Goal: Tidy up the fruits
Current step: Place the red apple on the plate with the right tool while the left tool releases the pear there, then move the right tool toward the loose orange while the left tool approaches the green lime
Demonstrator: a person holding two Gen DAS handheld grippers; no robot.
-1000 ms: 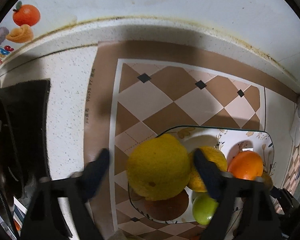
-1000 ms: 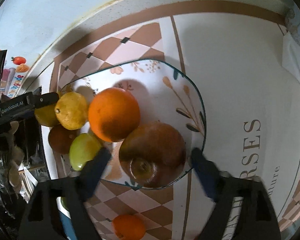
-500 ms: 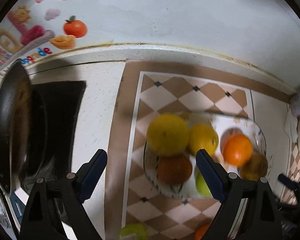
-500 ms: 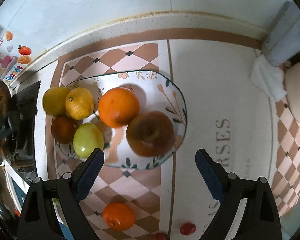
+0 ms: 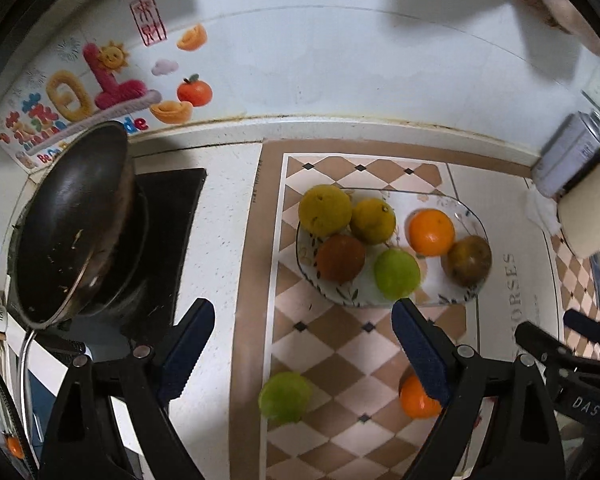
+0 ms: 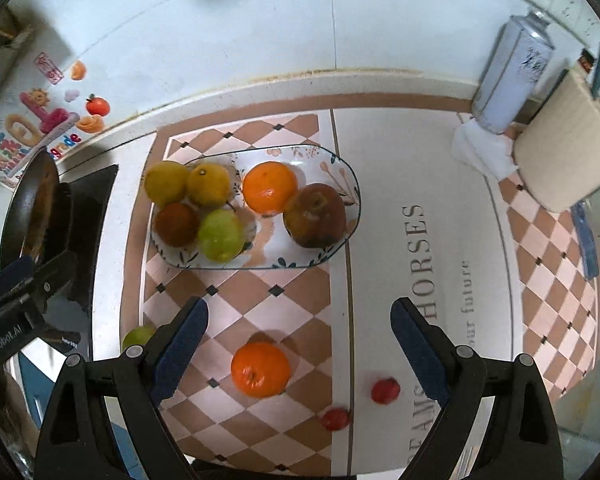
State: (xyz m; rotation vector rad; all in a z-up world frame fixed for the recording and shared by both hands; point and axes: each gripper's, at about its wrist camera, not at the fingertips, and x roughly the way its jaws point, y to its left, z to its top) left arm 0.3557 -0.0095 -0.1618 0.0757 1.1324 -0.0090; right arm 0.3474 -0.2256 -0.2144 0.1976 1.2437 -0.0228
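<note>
Left hand-held gripper (image 5: 302,344): jaws spread wide, nothing between them, hanging above the checked mat (image 5: 332,344).
Right hand-held gripper (image 6: 300,344): jaws likewise wide apart and empty, above the mat's near part.
Plate (image 6: 332,168): patterned, lying on the mat on the surface (image 5: 220,240); it holds six fruits.
Plate, left end: two yellow citrus fruits (image 6: 166,182) side by side and touching, a dark reddish-brown fruit (image 6: 176,224) and a green fruit (image 6: 220,234) just in front of them.
Plate, right end: an orange (image 6: 270,186) touching a red-brown apple (image 6: 314,216).
Loose fruit on the mat: a second orange (image 6: 260,368) near the right gripper, a second green fruit (image 5: 284,396) to its left, both well apart from the plate.
Small red fruits (image 6: 385,390): two, on the pale lettered panel of the mat.
Pan (image 5: 72,220): dark, tilted on the stove (image 5: 172,216), left of the mat.
Can (image 6: 508,76): upright at the wall, right of the plate.
</note>
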